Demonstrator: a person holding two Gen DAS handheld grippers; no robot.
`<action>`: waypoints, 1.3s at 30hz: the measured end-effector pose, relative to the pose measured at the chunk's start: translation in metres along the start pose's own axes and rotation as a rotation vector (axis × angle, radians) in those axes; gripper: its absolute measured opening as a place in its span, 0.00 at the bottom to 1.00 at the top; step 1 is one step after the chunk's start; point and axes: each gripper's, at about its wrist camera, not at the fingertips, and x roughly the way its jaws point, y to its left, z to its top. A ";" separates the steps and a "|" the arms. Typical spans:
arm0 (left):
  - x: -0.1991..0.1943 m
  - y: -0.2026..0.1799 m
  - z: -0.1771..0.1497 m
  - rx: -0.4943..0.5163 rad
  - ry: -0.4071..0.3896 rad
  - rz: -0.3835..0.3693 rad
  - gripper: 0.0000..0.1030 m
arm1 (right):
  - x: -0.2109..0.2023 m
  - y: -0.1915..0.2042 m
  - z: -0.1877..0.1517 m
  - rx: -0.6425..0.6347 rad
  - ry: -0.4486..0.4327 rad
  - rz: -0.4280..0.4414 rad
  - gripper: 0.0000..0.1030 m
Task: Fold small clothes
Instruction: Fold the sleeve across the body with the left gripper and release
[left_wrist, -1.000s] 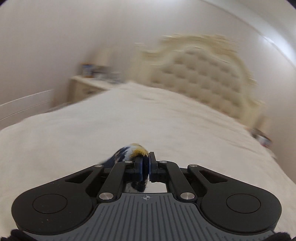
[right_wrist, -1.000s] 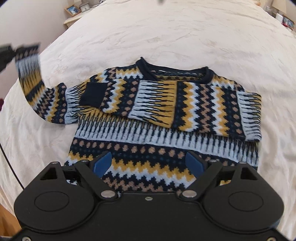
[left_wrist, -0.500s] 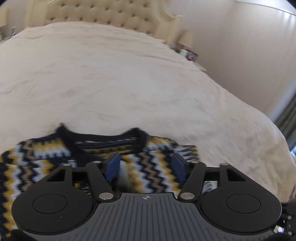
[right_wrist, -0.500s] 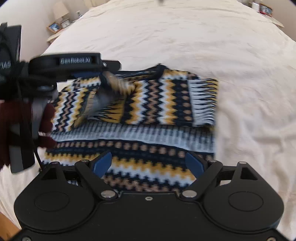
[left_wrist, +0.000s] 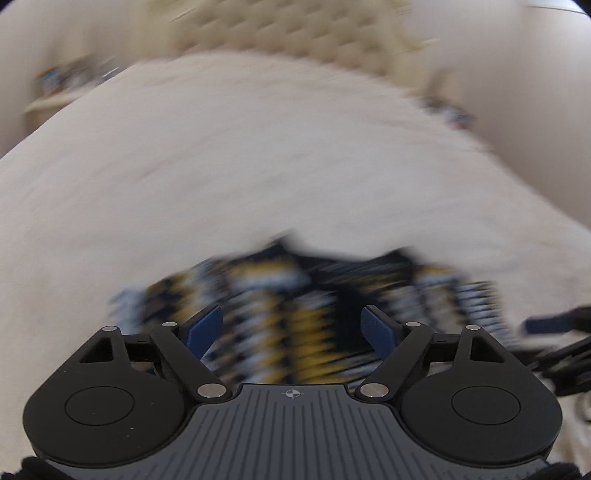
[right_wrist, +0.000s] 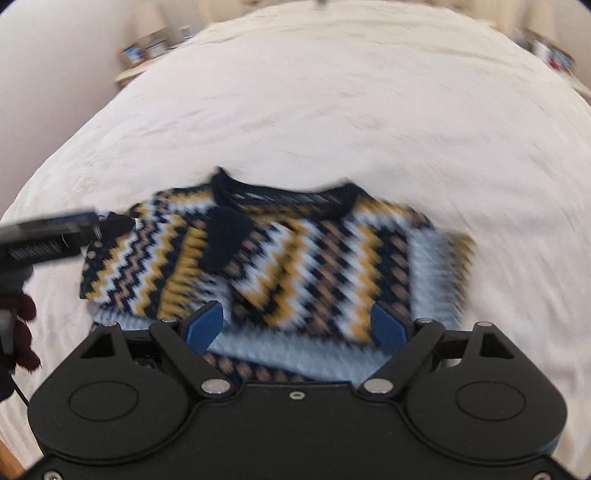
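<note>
With both sleeves already lying folded across its chest, the navy, mustard and white zigzag knitted sweater (right_wrist: 280, 266) is resting mid-frame on the cream bed (right_wrist: 332, 110), awaiting body folds, while the left hand-held gripper (left_wrist: 293, 328) is opening empty and the right hand-held gripper (right_wrist: 295, 326) is hovering released.

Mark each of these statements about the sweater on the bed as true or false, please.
1. The sweater lies on the bed. True.
2. Both sleeves hang off the side of the bed. False: both are folded across the sweater's chest.
3. The right tool is shut on the hem. False: its jaws stand wide apart, with nothing pinched between them.
4. The left tool grips no cloth. True: its jaws are opening above the sweater.
5. The sweater is plain red. False: it has zigzag bands of navy, yellow, white and tan.
</note>
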 end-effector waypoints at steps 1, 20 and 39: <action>0.002 0.009 -0.003 -0.021 0.020 0.045 0.79 | 0.008 0.011 0.007 -0.040 -0.003 0.005 0.85; 0.047 0.071 -0.026 -0.160 0.174 0.053 0.79 | 0.074 -0.047 0.021 0.059 0.119 -0.235 0.69; 0.028 0.090 -0.025 -0.182 0.185 0.127 0.79 | 0.099 -0.107 0.021 0.258 0.121 0.005 0.43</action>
